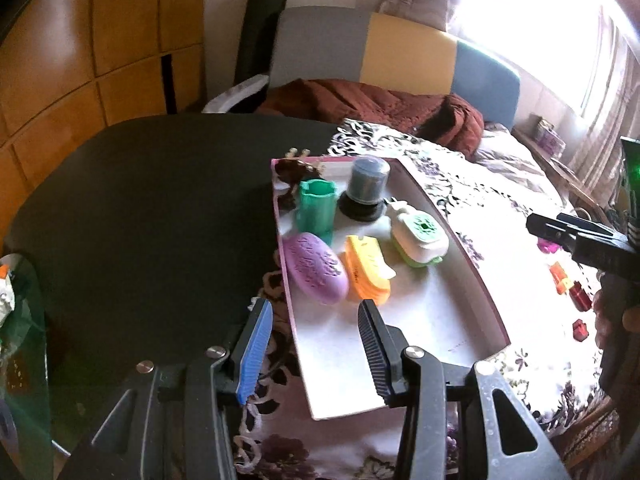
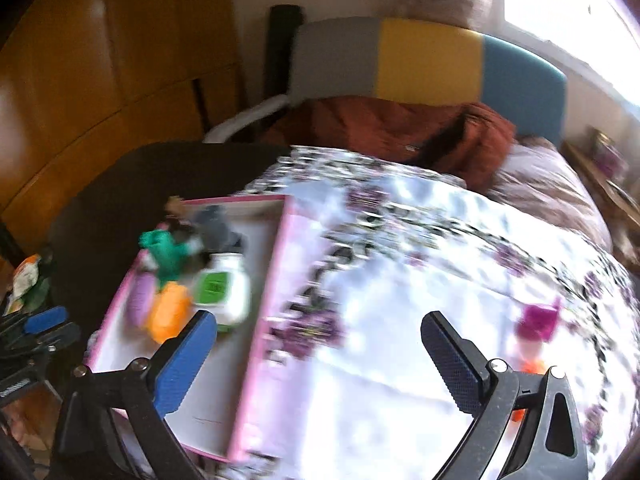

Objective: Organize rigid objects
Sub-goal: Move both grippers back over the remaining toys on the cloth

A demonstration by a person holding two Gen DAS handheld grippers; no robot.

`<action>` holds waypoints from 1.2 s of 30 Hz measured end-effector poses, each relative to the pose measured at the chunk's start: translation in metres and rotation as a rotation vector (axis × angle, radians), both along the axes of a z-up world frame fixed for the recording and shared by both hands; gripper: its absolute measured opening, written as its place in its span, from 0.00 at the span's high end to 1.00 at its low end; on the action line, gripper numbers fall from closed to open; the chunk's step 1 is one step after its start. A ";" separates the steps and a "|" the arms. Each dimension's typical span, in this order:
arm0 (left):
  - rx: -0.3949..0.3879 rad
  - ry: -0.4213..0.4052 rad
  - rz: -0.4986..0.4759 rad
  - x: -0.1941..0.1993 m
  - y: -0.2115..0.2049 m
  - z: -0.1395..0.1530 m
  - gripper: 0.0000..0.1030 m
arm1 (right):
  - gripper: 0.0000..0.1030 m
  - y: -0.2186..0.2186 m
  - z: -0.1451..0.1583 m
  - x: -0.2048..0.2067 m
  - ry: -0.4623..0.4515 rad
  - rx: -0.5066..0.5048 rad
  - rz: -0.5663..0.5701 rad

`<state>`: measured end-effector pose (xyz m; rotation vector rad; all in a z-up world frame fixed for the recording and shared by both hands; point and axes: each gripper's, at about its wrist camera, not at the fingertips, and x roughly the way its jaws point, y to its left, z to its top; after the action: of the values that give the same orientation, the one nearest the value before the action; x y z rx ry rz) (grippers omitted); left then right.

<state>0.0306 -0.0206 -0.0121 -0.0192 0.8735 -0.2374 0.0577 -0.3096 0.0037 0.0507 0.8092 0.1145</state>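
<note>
A pink-rimmed white tray (image 1: pixel 404 344) lies on a floral cloth. In it sit a purple oval soap (image 1: pixel 316 268), an orange and yellow comb-like piece (image 1: pixel 366 268), a white and green punch (image 1: pixel 418 238), a green cup (image 1: pixel 316 210), a grey jar (image 1: pixel 366 190) and a brown hair clip (image 1: pixel 294 170). My left gripper (image 1: pixel 316 344) is open and empty over the tray's near left corner. My right gripper (image 2: pixel 320 352) is open and empty above the cloth, right of the tray (image 2: pixel 256 320); it also shows in the left wrist view (image 1: pixel 560 232). That view is blurred.
Small red, orange and magenta pieces (image 1: pixel 568 280) lie loose on the cloth right of the tray; a magenta one (image 2: pixel 538 320) is near my right finger. A dark table surface (image 1: pixel 160 208) lies left. A bed with a rust blanket (image 1: pixel 380 108) is behind.
</note>
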 end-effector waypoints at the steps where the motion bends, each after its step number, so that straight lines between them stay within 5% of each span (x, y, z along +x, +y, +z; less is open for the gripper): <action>1: -0.005 0.003 -0.007 0.000 -0.001 0.000 0.56 | 0.00 -0.011 -0.001 -0.001 0.006 -0.006 -0.025; 13: -0.045 0.033 -0.047 0.003 -0.013 -0.001 0.56 | 0.00 -0.167 -0.002 -0.028 0.033 -0.035 -0.437; 23: -0.044 -0.036 -0.217 0.007 -0.072 0.033 0.56 | 0.00 -0.291 -0.031 -0.073 0.060 0.193 -0.913; 29: -0.045 -0.024 -0.366 0.011 -0.146 0.037 0.56 | 0.00 -0.301 -0.039 -0.080 0.078 0.295 -0.940; 36: 0.070 -0.038 -0.567 0.024 -0.247 0.026 0.56 | 0.00 -0.300 -0.043 -0.083 0.083 0.334 -0.936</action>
<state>0.0546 -0.2673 0.0139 0.3003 0.8347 -0.7339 -0.0256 -0.6100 -0.0394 0.7415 0.7739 -0.6425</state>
